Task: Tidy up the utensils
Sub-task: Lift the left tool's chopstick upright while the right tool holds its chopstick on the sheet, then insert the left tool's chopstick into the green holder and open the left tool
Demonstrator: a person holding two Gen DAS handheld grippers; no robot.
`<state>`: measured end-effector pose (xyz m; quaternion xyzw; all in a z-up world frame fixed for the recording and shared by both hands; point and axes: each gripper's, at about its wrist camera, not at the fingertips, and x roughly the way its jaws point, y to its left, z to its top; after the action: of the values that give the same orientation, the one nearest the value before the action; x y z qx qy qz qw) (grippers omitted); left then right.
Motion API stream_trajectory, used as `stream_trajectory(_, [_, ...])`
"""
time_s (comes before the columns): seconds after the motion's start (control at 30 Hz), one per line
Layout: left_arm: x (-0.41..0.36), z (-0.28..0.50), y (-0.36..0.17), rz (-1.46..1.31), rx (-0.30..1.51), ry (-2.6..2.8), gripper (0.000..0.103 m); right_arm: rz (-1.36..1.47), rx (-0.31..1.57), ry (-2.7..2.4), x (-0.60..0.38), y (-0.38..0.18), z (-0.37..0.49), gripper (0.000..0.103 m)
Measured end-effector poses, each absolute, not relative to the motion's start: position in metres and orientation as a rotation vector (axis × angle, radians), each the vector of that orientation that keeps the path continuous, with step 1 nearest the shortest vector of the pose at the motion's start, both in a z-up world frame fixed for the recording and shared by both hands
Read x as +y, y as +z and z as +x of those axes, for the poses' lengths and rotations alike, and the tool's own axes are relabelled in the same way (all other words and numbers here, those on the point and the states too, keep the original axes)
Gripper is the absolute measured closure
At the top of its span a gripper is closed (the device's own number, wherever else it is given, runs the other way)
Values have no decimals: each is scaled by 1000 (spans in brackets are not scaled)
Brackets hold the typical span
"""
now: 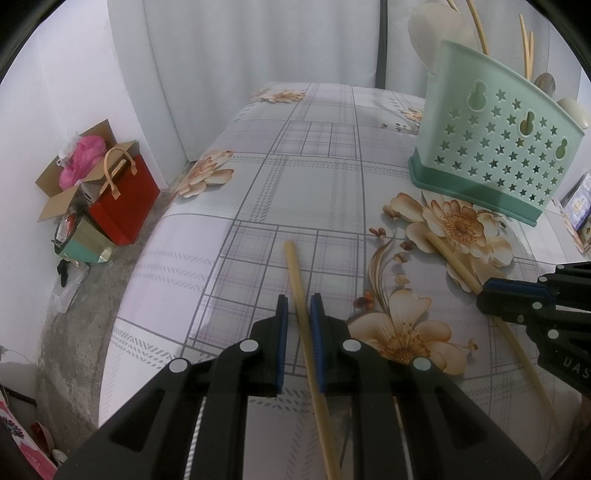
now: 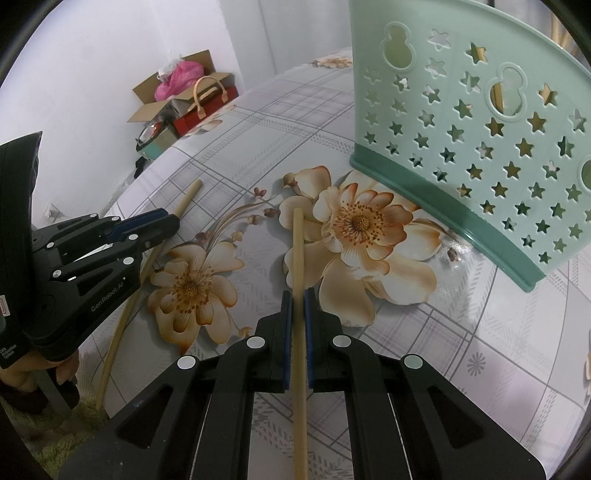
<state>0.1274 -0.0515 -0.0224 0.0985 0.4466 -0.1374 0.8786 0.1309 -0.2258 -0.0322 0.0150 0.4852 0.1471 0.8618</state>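
Two hand-held black grippers over a table (image 1: 295,177) draped in a glossy grey plaid cloth printed with tan blossoms. The left gripper (image 1: 299,299) has its blue-lined jaws drawn in on a slim, round, pale bamboo chopstick (image 1: 295,269), which runs lengthwise through the narrow gap; the tip projects toward the table's middle, and firm contact on both pads is probable but not plain from this angle. The right gripper (image 2: 297,293) pinches a second chopstick (image 2: 297,243) of the same make between its jaws, the blunt end lying over a printed flower near the table's right side. Just beyond stands the mint-green plastic utensil holder (image 2: 480,147), a curved wall pierced with star cut-outs and gourd-shaped holes, seated on a darker green base. In the left wrist view, pale spoons (image 1: 436,33) and further chopsticks rise from its top. Beyond the table's left edge, on the floor against a white wall, sit a red paper bag (image 1: 125,199) with tan handles and an open cardboard box (image 1: 70,177) holding something pink.
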Motion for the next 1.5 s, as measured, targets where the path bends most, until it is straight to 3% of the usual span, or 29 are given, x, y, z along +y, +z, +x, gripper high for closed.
stream_trajectory(0.5, [-52,136,-23,219,907,-282,91,31,1017,304,-226,-32,131,98])
stream_trajectory(0.73, [-37,148,-22,132,896,-320,97,39,1016,293,-225,-32,131,98])
stream_trajectory(1.5, [25,117,79,-290,588,-528,97,83,995,313,-236,-32,128,99])
